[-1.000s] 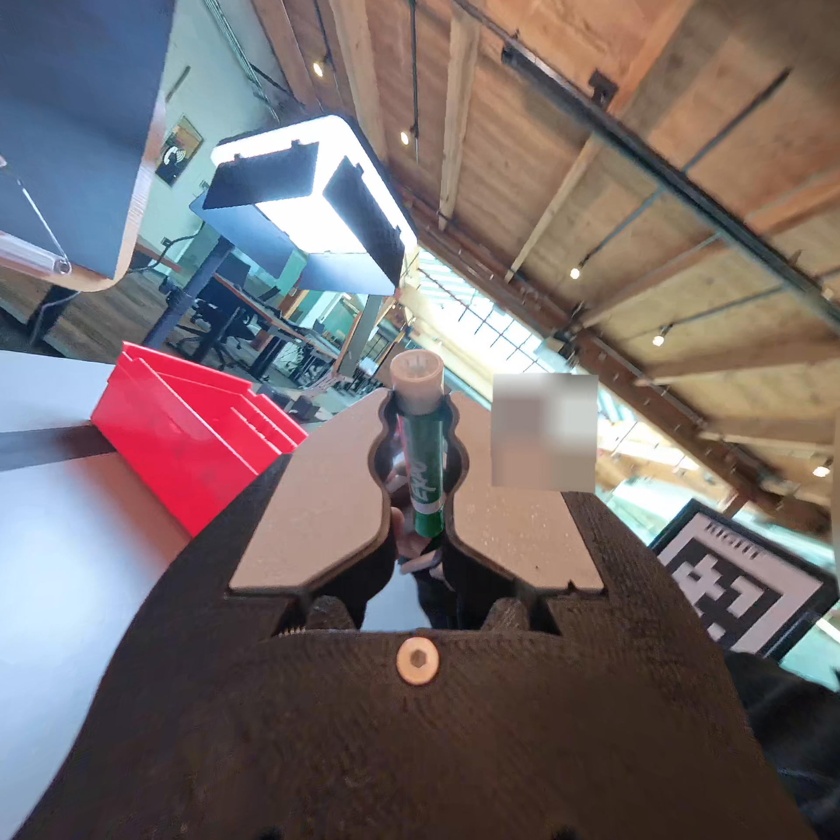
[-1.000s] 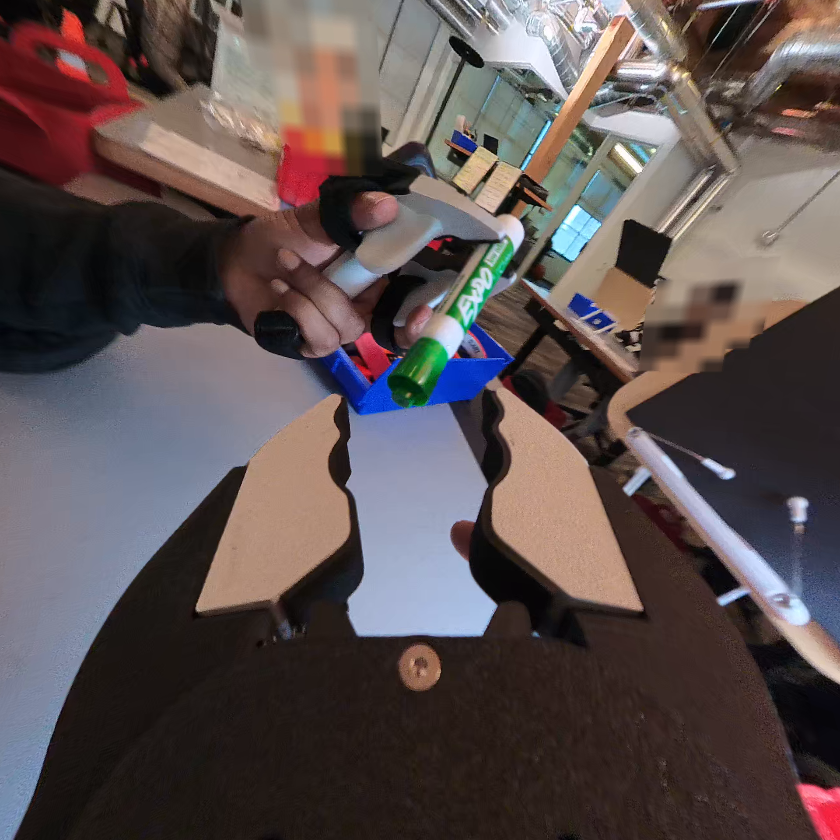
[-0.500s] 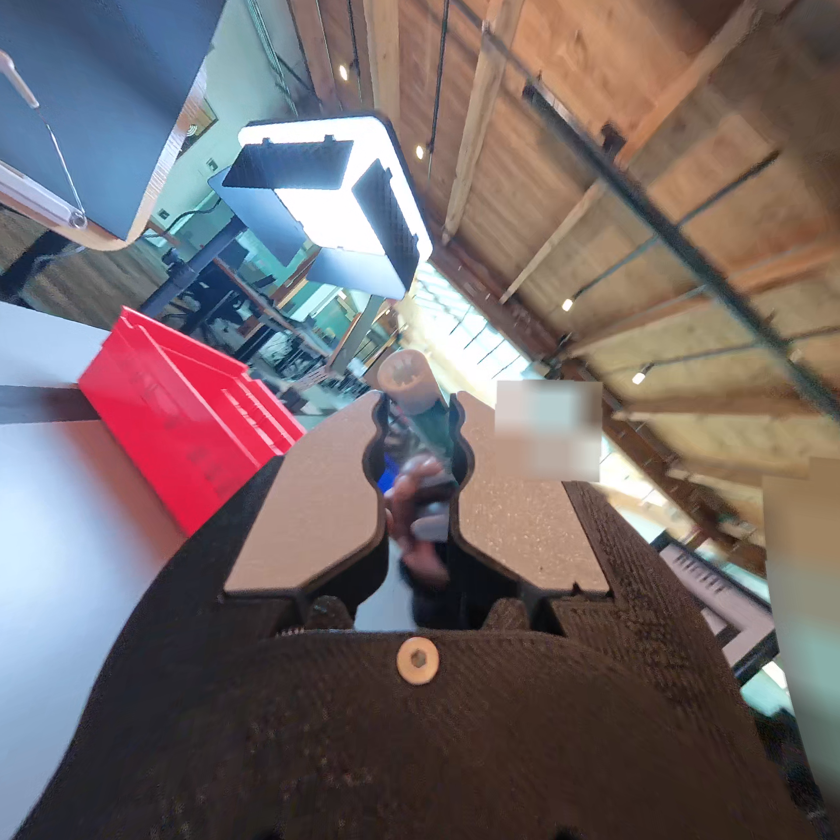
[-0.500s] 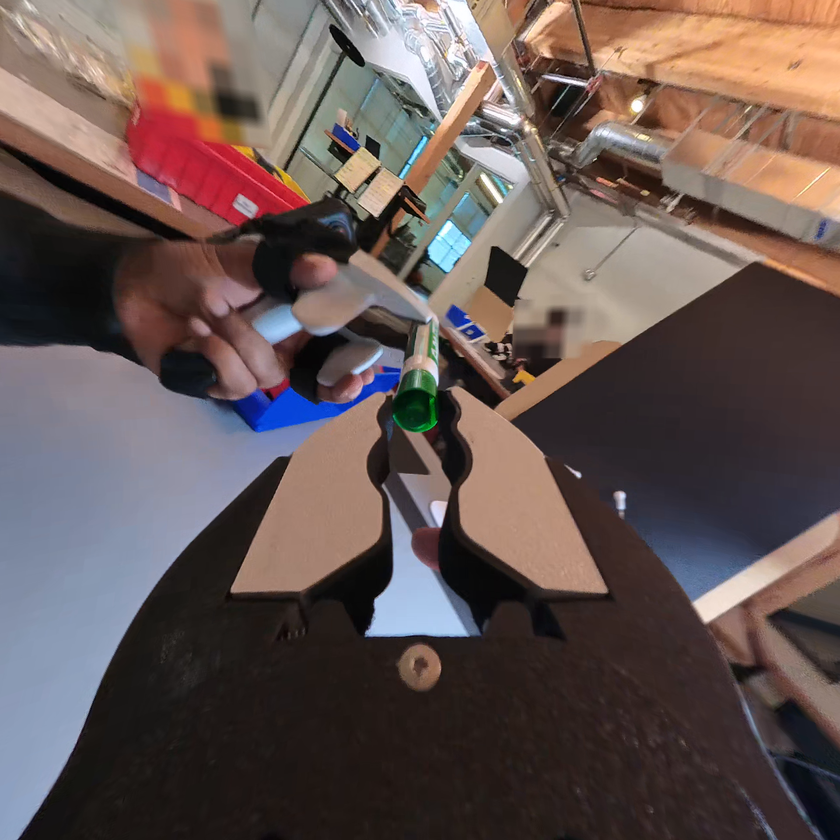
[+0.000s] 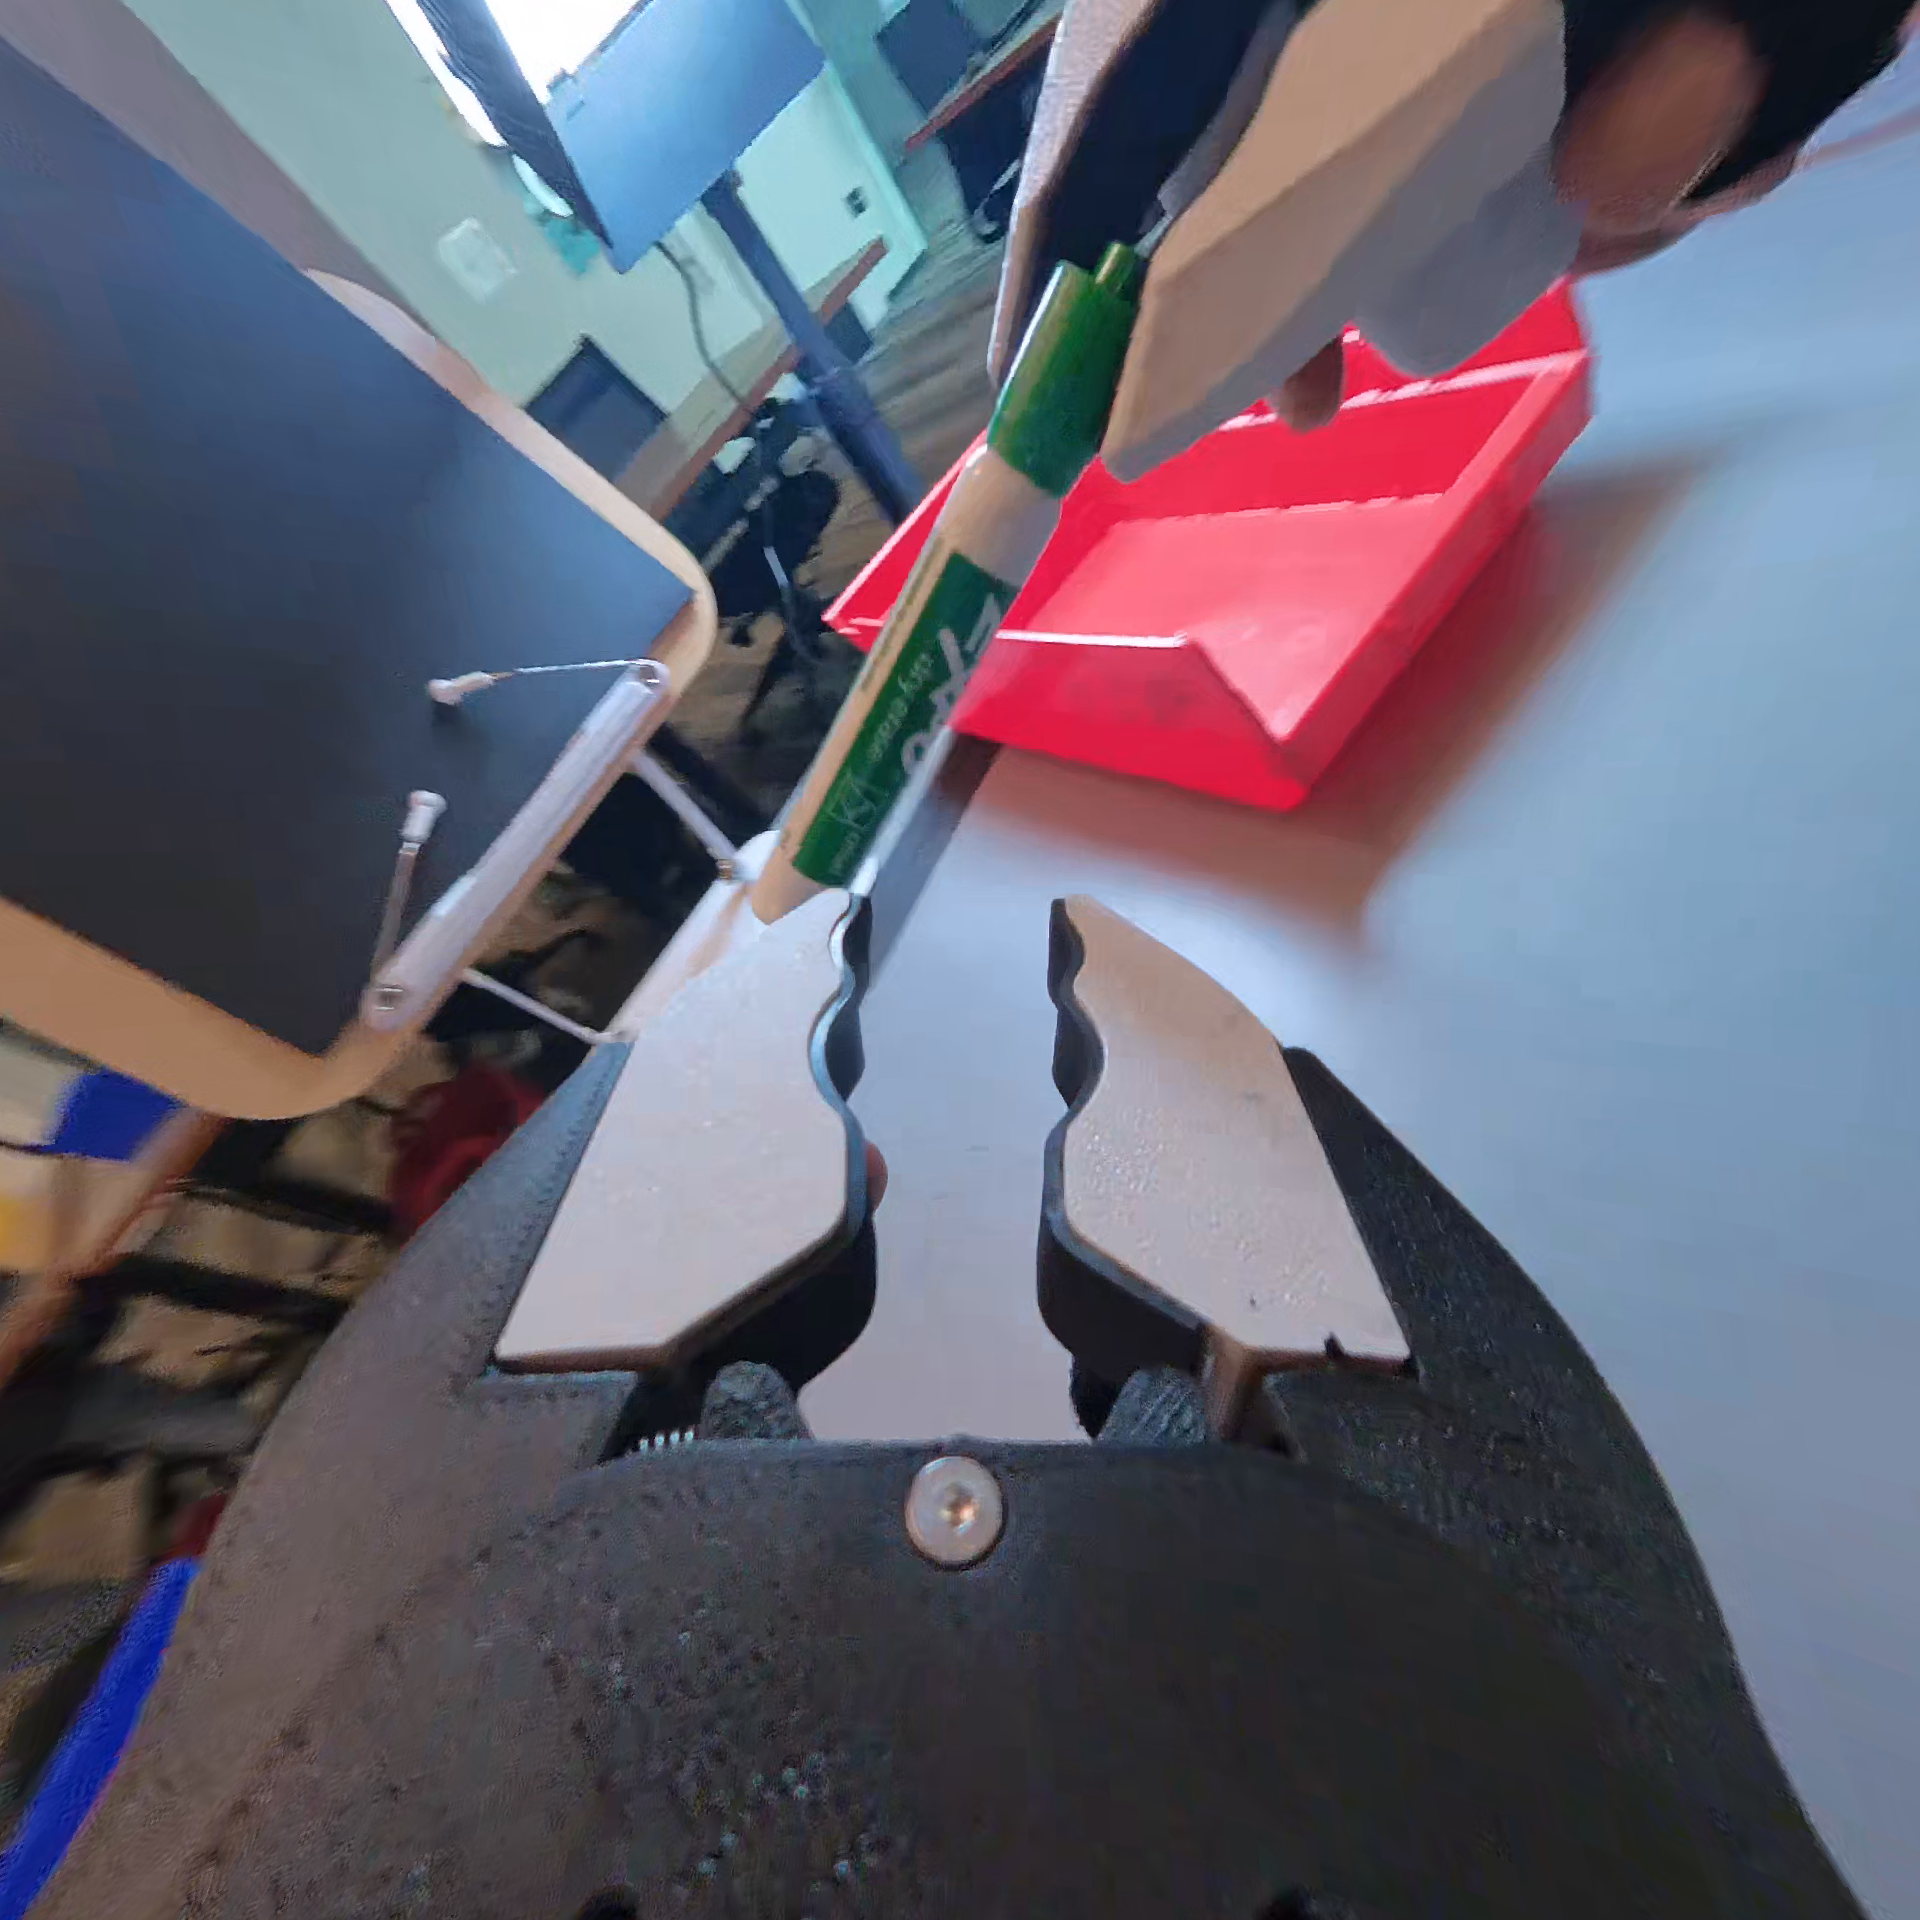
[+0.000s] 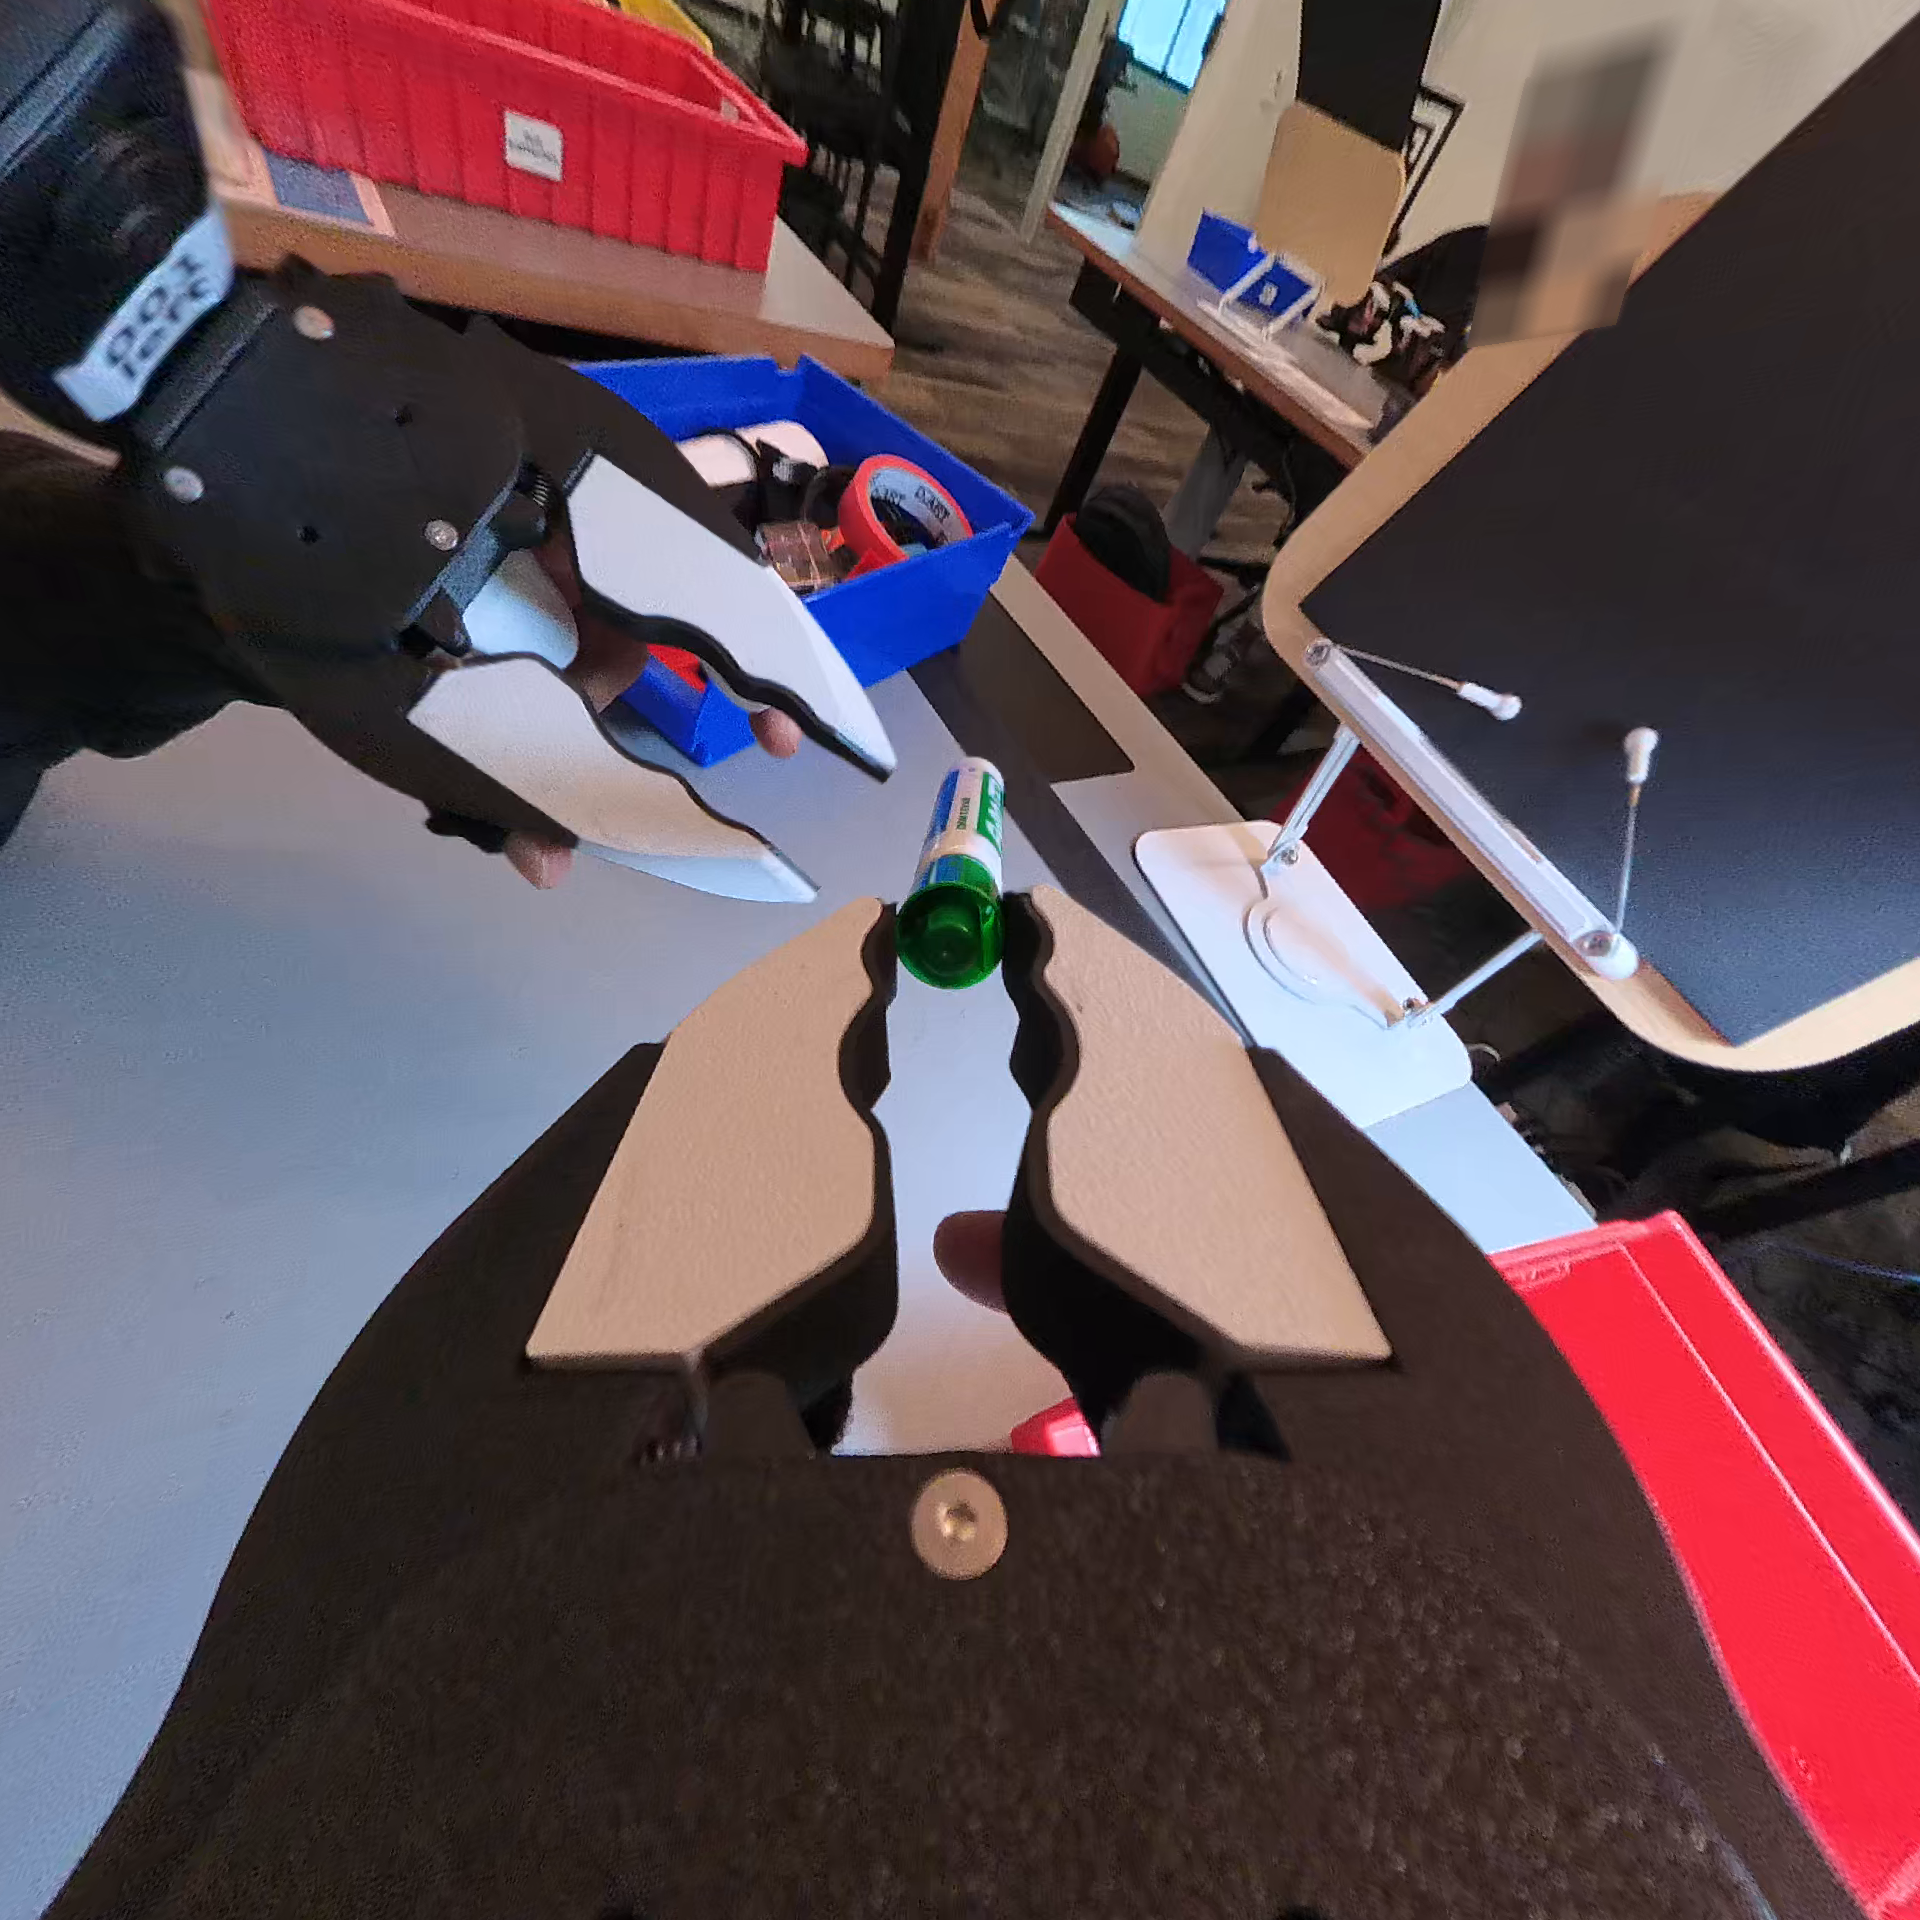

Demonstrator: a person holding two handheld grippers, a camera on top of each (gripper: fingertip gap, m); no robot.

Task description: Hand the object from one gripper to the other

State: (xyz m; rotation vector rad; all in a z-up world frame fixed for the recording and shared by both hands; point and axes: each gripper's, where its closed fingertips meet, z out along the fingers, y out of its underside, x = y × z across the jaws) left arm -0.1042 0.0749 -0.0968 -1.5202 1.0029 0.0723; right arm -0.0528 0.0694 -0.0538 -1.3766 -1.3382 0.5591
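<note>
A green-capped white marker sits with its cap between my right gripper's pads, which press on it from both sides. It points away over the grey table. My left gripper is to the left of the marker, open and clear of it. In the left wrist view my left gripper is open with nothing between its pads. The marker hangs there from my right gripper, and its white end lies just beyond my left fingertip.
A red bin stands on the table beyond the marker; it also shows in the right wrist view. A blue bin with tape rolls stands farther back. A black board on a white stand is at the table's edge. Left tips to right tips: about 7 cm.
My right gripper shut on the marker's green cap. My left gripper opened, let the marker's body go and drew back to the side. Both views swung down toward the table.
</note>
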